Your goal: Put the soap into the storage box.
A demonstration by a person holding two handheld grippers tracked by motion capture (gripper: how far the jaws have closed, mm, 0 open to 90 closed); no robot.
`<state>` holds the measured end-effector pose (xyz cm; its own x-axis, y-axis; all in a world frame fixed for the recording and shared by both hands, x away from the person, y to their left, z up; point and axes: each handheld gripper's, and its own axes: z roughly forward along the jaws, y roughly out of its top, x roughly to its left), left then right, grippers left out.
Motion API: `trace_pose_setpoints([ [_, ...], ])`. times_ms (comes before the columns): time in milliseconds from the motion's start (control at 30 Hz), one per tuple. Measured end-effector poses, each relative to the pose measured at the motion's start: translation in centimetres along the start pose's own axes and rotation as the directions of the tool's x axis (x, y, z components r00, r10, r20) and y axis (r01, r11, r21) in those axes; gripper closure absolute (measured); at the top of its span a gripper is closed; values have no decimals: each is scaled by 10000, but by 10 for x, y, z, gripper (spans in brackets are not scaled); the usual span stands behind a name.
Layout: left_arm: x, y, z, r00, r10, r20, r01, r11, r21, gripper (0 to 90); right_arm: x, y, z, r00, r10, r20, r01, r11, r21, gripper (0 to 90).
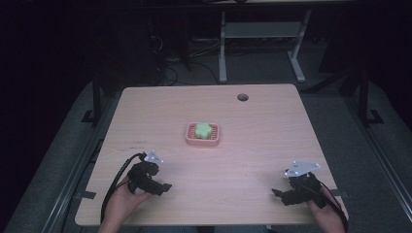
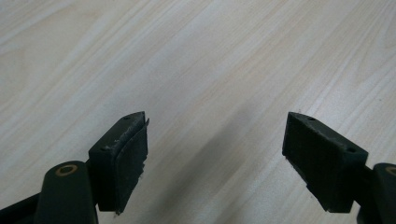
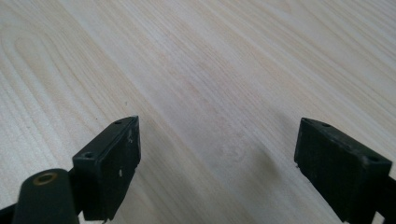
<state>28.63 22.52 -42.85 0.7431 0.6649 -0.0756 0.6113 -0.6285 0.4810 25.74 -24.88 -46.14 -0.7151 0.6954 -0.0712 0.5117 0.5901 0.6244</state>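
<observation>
both grippers idling at near edge, soap dish waiting mid-table

going l to r: the left gripper [image 1: 166, 187] is sitting near the front-left of the table [image 1: 252, 160], held in the person's left hand [image 1: 121, 201], jaws pointing inward toward the table's middle. in the left gripper view its jaws are standing wide apart w/ nothing btwn them, just bare wood grain. cable is trailing off the back toward the person.

moving to centre: the pink soap dish [image 1: 203, 134] is lying flat, well apart from both grippers, farther from the person. a green flower-shaped soap [image 1: 202, 129] is resting in it. the dish's long axis is running l-r across the table.

key relation: the dish is lying ahead and to the right of the left gripper, ahead and to the left of the right one. the left looks nearer, so prob the easier reach, tho that's a judgement.

far right: the right gripper [image 1: 276, 193] is resting near the front-right corner, jaws also gaping wide and empty in the right gripper view.

nothing is standing in the way; a small round hole [image 1: 242, 97] is sitting near the far edge, beyond the dish.
</observation>
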Motion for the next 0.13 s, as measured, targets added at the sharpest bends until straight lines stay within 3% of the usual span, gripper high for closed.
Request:
trace_pose_setpoints([
  [133,-3,-6,4,9999,-19,110,19,10000,54,219,0,0,-1,10000,-31,32,31,10000,-52,140],
])
